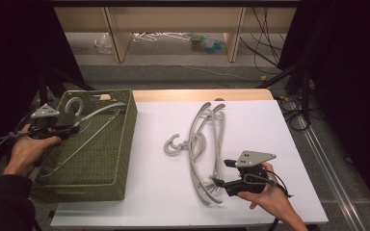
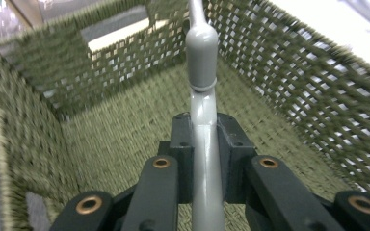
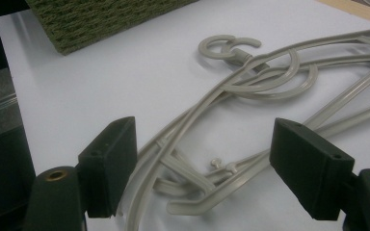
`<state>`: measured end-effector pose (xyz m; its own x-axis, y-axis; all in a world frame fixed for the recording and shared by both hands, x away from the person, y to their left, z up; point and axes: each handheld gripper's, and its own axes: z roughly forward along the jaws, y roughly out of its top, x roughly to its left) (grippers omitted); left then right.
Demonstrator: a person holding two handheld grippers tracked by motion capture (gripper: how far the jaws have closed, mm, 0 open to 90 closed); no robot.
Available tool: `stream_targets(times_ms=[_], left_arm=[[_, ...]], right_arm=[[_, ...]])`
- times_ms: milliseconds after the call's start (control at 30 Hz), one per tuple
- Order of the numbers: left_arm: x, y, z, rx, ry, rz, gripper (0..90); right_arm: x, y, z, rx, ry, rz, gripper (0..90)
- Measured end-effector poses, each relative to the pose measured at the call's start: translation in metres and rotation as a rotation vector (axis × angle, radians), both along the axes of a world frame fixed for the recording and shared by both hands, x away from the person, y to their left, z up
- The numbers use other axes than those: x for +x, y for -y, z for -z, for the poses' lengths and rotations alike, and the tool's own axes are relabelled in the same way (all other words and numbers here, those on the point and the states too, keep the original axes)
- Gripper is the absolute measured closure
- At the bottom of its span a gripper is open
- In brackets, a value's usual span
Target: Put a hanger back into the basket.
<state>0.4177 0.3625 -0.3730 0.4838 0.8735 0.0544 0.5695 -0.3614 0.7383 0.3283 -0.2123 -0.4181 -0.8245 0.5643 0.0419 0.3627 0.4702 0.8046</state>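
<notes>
L gripper point(image 1: 72, 129) pinching grey hanger point(image 1: 84, 137) over basket point(image 1: 120, 159); R gripper point(image 1: 221, 173) spread beside hanger pile point(image 1: 204, 144).

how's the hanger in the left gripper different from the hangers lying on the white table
The held hanger is clamped by the left gripper and hangs tilted over the green woven basket; the loose hangers lie flat on the white table, gripped by nothing. The held one is single; the loose ones are stacked and overlapping. The right gripper stands open over the loose ones. All are grey plastic with round hooks.
</notes>
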Motion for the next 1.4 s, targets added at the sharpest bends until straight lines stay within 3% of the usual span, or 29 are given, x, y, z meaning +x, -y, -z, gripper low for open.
stream_targets(times_ms=[67, 167, 233, 267, 300, 333, 400, 667, 1000, 1200, 1267, 1400], left_arm=[[0.004, 0.003, 0.006, -0.030, -0.016, -0.024, 78.3], [0.009, 0.001, 0.013, -0.009, -0.064, -0.038, 77.8], [0.009, 0.000, 0.018, -0.059, -0.053, -0.078, 77.9], [0.009, -0.001, 0.019, -0.063, -0.055, -0.089, 77.8], [0.009, -0.006, 0.019, -0.031, -0.066, -0.075, 77.5], [0.009, -0.007, 0.021, -0.054, -0.058, -0.102, 77.2], [0.009, -0.012, 0.027, -0.027, -0.070, -0.110, 76.8], [0.010, -0.016, 0.034, 0.002, -0.089, -0.159, 76.2], [0.010, -0.022, 0.035, 0.003, -0.112, -0.299, 72.0], [0.006, -0.025, 0.034, 0.027, -0.095, -0.371, 67.5], [0.005, -0.028, 0.032, 0.016, -0.079, -0.409, 64.9], [0.000, -0.029, 0.028, -0.017, -0.058, -0.392, 63.9]], right_arm=[[0.000, 0.000, 0.000, 0.003, 0.000, 0.002, 26.0], [0.001, 0.001, 0.001, -0.001, 0.002, -0.002, 26.0], [0.001, 0.001, 0.001, -0.002, 0.005, -0.003, 26.0], [0.001, 0.000, 0.000, 0.000, 0.005, -0.003, 26.0], [0.001, 0.000, 0.000, 0.001, -0.001, -0.002, 26.0], [0.000, 0.000, 0.001, -0.001, -0.001, -0.003, 26.0], [0.000, -0.001, 0.000, -0.002, -0.001, -0.005, 26.0], [0.000, -0.001, 0.002, -0.003, -0.003, -0.007, 26.0], [0.001, -0.001, 0.002, -0.008, -0.006, -0.008, 26.0], [0.001, -0.002, 0.003, -0.009, -0.010, -0.005, 26.1], [0.000, -0.002, 0.004, -0.012, -0.015, -0.001, 26.1], [0.001, -0.002, 0.004, -0.009, -0.017, -0.002, 26.1]])
